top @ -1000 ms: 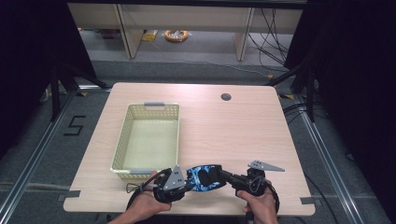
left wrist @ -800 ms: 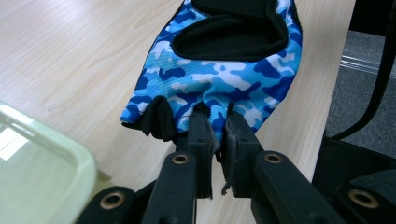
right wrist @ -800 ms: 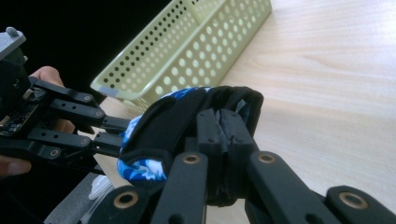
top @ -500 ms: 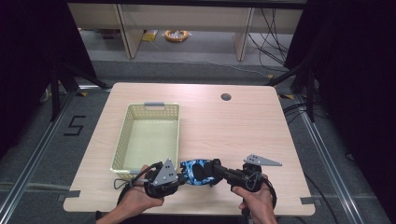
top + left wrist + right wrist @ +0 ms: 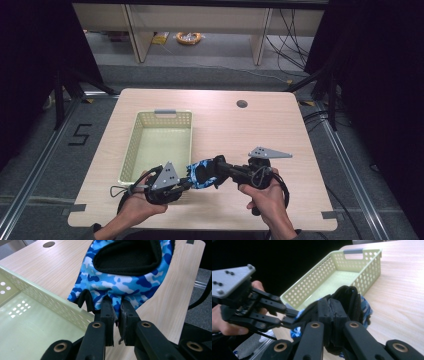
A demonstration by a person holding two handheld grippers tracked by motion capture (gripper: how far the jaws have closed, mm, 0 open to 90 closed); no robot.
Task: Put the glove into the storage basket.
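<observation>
A blue camouflage fingerless glove [image 5: 201,172] with black lining hangs between my two grippers above the table's front edge. My left gripper [image 5: 186,183] is shut on its finger end [image 5: 113,303]. My right gripper [image 5: 216,167] is shut on the black cuff end [image 5: 345,302]. In the left gripper view the glove [image 5: 120,272] spreads out above the pinched jaws, its black opening facing me. In the right gripper view the left gripper [image 5: 294,319] and the hand holding it sit at the left, pinching the blue fabric. The pale green basket [image 5: 131,150] is just left of the glove and holds nothing.
The wooden table [image 5: 280,130] has a round cable hole [image 5: 242,104] at the back. The basket has a grey handle [image 5: 165,111] on its far end. Dark curtains flank the table, and shelves and cables lie on the floor beyond it.
Both grippers have risen with the glove still held between them, the right one more than the left. The glove now hangs higher above the table's front edge.
</observation>
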